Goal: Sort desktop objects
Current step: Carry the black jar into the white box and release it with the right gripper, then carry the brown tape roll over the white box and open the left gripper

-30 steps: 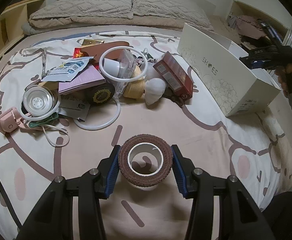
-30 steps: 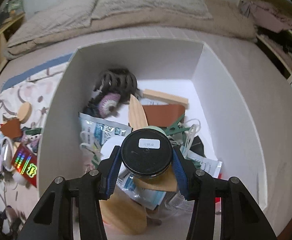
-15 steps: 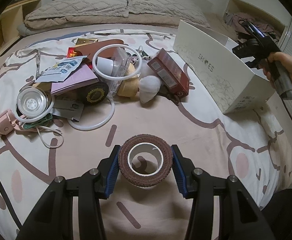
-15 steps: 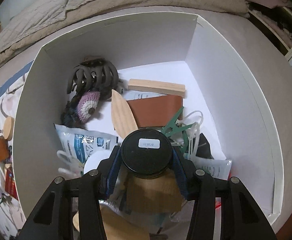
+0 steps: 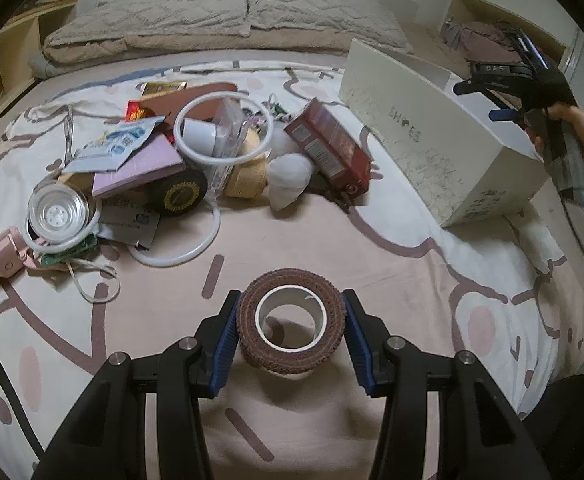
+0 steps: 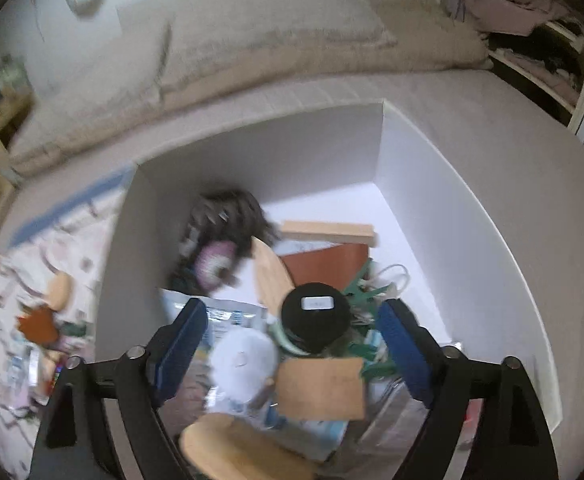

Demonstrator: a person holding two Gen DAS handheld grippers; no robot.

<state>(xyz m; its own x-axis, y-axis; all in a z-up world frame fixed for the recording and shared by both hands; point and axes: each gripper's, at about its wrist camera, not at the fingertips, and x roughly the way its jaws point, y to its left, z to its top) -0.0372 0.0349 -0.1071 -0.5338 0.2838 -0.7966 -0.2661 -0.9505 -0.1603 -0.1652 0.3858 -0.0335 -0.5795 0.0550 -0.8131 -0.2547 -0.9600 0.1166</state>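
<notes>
The left tool point(image 5: 289, 336) is clamped on the brown fabric tape roll point(image 5: 290, 332) above the bed, ready for boxing, while the right tool point(image 6: 292, 344), fingers spread, hangs over the black-lidded round jar point(image 6: 315, 322) lying among items inside the white cardboard shoebox point(image 6: 472, 264).

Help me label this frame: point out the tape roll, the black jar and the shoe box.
tape roll point(image 5: 289, 356), left wrist view, brown front face
black jar point(image 6: 315, 318), right wrist view, lid
shoe box point(image 5: 432, 136), left wrist view, printed side wall

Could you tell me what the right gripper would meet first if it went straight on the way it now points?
Probably the black jar, which lies in the box between the open right gripper's fingers. The frame is blurred and depth unclear, so the clutter around it might touch first.
</notes>
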